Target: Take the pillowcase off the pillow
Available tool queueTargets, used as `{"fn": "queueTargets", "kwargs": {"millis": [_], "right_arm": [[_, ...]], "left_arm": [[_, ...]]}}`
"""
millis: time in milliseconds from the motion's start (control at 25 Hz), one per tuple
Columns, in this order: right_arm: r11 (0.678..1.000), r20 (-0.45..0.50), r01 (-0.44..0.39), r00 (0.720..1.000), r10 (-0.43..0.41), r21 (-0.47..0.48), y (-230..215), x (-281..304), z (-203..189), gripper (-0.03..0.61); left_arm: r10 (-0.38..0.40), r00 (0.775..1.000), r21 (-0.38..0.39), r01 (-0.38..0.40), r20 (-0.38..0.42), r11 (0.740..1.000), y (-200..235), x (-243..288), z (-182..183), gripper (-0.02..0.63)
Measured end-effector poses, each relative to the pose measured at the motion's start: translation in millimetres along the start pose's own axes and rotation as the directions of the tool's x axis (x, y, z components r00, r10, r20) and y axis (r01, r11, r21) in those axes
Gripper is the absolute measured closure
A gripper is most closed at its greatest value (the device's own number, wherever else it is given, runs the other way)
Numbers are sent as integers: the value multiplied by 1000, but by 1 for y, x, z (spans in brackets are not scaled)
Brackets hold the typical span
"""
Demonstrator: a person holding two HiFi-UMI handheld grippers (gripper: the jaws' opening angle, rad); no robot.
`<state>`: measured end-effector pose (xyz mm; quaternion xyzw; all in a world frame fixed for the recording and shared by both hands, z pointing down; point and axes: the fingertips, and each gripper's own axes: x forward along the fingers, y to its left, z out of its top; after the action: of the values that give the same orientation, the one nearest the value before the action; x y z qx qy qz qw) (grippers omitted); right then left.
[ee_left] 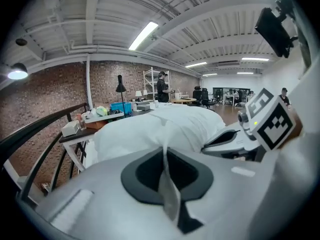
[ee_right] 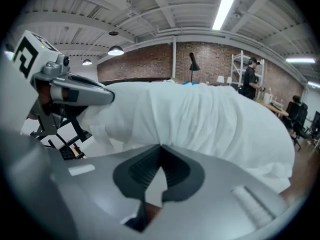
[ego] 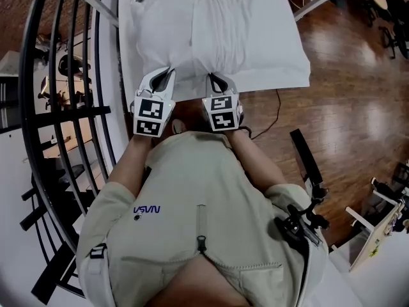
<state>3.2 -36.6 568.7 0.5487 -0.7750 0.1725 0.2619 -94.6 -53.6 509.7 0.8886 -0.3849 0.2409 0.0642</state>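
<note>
Now my left gripper (ego: pixel 167 72) and right gripper (ego: pixel 215 79) both pinch the near edge of the pillowcase (ego: pixel 220 31); it stretches straight away from me.

At lower centre, the right gripper (ee_right: pixel 160 147) is seen with jaws pinched together on a fold of the pillowcase (ee_right: pixel 215 119), which fills mid-frame. The left gripper (ee_right: pixel 107 96) is seen at upper left.

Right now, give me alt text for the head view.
The left gripper and right gripper, side by side, have jaws shut on the near edge of a white pillowcase on a white table. The person's beige top fills the foreground; black railing at left, wood floor at right.
</note>
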Motion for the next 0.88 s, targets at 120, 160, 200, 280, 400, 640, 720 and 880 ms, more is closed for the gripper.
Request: {"fn": "queueTargets", "kwargs": {"millis": [120,160,200,280,400,640,720,880], "right_arm": [[996,25,91,995,-92,22,-25,-17,2,575],[991,29,127,991,-128,39,-38,-22,1,575],[985,29,165,986,-167,56,-53,-27,-1,575],[961,18,257,966,-260,99,-87,-35,-7,575],[873,-38,432,900,-435,225,-161,-58,-29,578],[802,-81,502,859,-505,325,-244,-106,-64,577],[824,-54,459,881,-469,331,-227,-100,-60,575],[942,60,237,964,-258,236,-135,-71,-29,574]], "left_arm": [[35,999,-25,-35,38,999,15,-5,9,600],[47,998,-41,-44,51,998,21,-6,11,601],[54,997,-59,-51,61,997,27,-6,12,600],[68,995,-95,-61,69,994,38,-6,12,600],[136,989,-179,-125,53,976,68,-13,-3,601],[158,987,-216,-149,23,965,94,-25,-24,601],[143,990,-217,-136,18,967,83,-21,-27,601],[137,990,-234,-128,21,964,68,-23,-29,601]]}}
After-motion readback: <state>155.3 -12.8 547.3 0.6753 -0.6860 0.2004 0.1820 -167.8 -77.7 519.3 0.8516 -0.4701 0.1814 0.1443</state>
